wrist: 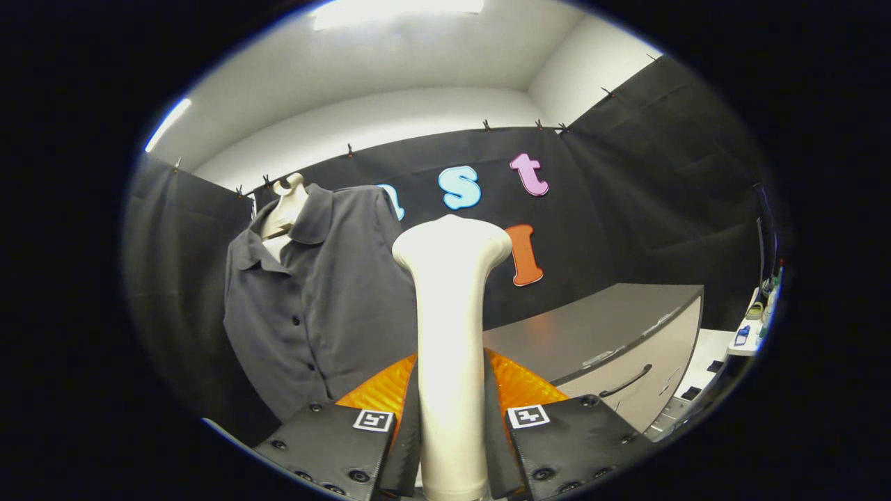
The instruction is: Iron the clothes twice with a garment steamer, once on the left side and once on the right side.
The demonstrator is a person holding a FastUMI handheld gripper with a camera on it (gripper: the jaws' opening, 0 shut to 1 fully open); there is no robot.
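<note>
My hand-held gripper [451, 417] is clamped on the garment steamer [451, 334], whose head rises straight ahead and blocks the middle. Left of it, open air runs up to the grey shirt [313, 306] on its mannequin [285, 209]. To the right, the desk [612, 334] stands low, with free room above it.

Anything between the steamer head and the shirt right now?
No. In the gripper view the fingers are shut on the steamer, its head standing beside the grey shirt on the mannequin; nothing lies between them.
</note>
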